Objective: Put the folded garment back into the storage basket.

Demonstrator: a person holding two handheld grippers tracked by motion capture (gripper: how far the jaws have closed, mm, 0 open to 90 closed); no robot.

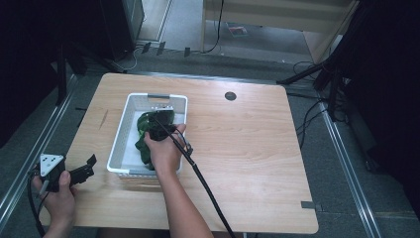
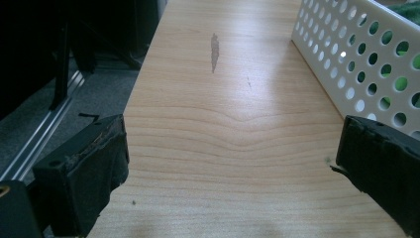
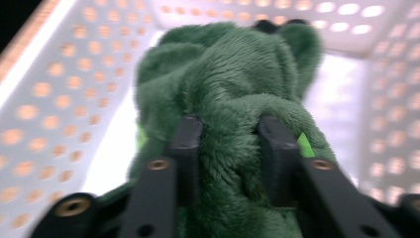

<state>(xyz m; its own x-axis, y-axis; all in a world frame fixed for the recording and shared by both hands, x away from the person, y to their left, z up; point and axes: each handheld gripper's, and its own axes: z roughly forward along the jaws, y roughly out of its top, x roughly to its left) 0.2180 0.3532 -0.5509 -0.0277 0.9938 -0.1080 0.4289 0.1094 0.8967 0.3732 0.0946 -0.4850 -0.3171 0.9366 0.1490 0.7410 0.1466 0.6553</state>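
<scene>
High view: right gripper (image 1: 159, 125) in white perforated plastic basket (image 1: 130, 104), at fuzzy green plush cloth (image 1: 146, 135); left gripper (image 1: 85, 168) at 8 o'clock on wooden table (image 1: 247, 148) | Left gripper view: jaws wide apart, bare wood between | Right gripper view: jaws pinch green cloth (image 3: 233, 89).

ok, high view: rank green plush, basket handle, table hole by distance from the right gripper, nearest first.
1. Green plush: in the basket, pinched in the right gripper.
2. Basket handle: far rim, just beyond.
3. Table hole: farthest, off to the right.
</scene>
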